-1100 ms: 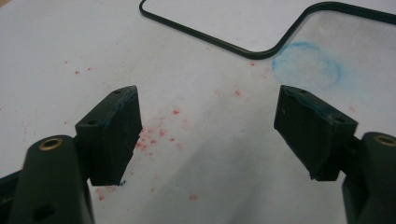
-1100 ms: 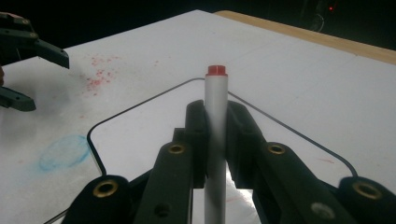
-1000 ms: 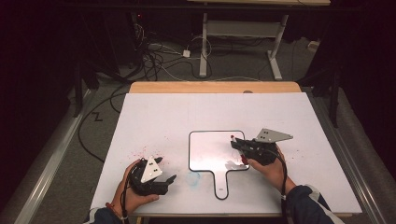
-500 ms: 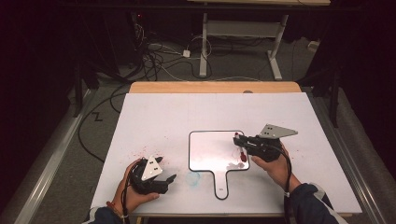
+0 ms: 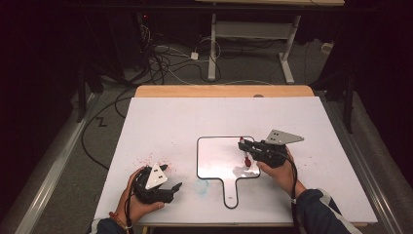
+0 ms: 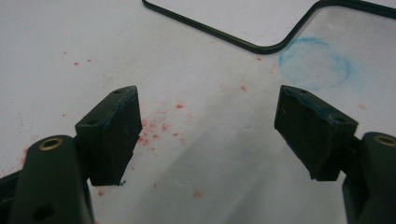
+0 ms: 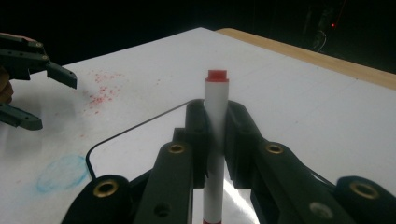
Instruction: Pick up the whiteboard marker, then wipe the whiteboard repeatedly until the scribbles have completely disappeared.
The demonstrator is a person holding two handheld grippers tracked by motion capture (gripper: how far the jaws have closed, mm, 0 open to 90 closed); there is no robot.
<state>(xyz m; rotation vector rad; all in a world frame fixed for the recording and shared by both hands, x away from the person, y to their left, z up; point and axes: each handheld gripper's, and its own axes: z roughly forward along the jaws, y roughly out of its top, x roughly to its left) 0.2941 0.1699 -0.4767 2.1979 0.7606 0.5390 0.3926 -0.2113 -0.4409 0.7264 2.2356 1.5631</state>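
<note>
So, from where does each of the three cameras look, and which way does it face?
High view: above the person's side, facing forward and down on the table; both forearms, left gripper, right gripper.
Left gripper view: on the left gripper, looking down at the table past its open jaws.
Right gripper view: on the right gripper, looking across the table, jaws shut on an upright marker.
Shared: both gripper views show the small whiteboard and the blue smudge.

Upright red-capped white marker (image 7: 216,126)
</note>
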